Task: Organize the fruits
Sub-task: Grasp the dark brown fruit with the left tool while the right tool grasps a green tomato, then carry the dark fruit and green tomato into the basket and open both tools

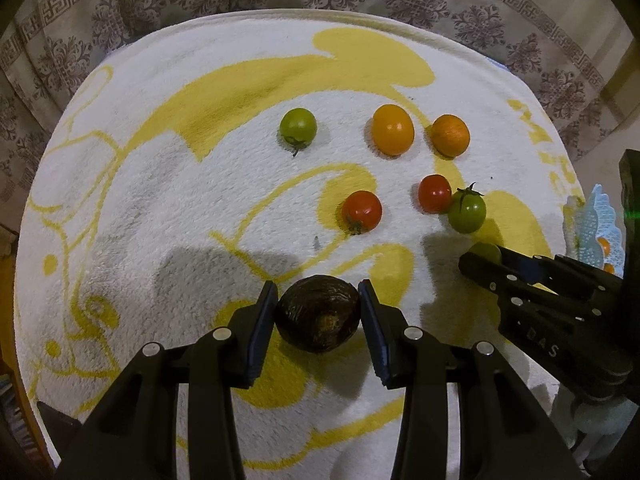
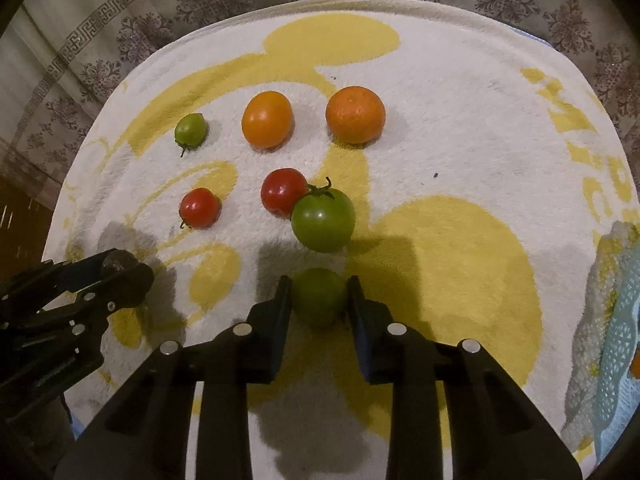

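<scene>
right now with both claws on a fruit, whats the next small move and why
Probably carry the right claw with its green tomato forward to the other green tomato, grouping by colour; the left claw grips a dark fruit with no match.

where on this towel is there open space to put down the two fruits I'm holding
Bare towel lies right of the mandarin, out to the towel's lettered edge. The patch left of the small green tomato is also free. It is crowded mid-towel, where a red tomato touches the stemmed green tomato.
</scene>
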Motion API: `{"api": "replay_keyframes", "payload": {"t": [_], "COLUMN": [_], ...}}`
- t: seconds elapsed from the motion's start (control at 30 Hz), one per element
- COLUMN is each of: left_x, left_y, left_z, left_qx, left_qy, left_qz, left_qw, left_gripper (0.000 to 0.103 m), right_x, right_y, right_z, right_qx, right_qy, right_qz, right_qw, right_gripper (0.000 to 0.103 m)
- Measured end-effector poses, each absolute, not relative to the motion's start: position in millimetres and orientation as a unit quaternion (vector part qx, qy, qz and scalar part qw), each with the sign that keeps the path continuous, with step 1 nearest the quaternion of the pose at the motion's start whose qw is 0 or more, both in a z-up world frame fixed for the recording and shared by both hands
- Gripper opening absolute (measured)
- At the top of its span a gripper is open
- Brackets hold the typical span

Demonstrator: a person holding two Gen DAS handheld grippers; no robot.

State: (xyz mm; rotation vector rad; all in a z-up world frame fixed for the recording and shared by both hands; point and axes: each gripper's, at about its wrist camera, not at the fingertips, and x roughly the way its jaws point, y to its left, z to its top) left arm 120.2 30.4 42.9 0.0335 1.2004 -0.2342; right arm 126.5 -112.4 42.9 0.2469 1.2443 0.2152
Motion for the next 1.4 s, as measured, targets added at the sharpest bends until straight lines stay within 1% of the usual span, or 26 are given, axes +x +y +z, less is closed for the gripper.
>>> {"api": "replay_keyframes", "payload": {"t": [0.33, 0.63, 1.03, 1.4], "left_x": [108, 90, 55, 27], "left_y": [25, 11, -33, -89], "left_z": [66, 108, 154, 174], "left_qx": [0.015, 0.022, 0.039, 0.058], "left_qy": [0.546, 0.516, 0.478, 0.454], "left_qz": [-0.101, -0.088, -0.090, -0.114], "left_qw": [0.832, 0.852, 0.873, 0.882], "left_gripper": [0.042, 0.042, 0.042, 0.042], "right_x": [109, 89, 48, 5], "right_y": [-124, -144, -202, -266], "right_z": [80, 121, 159, 175], "right_qx": [0.132, 0.148, 0.169, 0.188], "right_qy": [0.551, 0.516, 0.478, 0.453], "right_qz": [0.111, 0.119, 0.108, 0.077], "right_qw": [0.817, 0.835, 0.855, 0.868], "right_gripper": [0.029, 0.029, 0.029, 0.029]}}
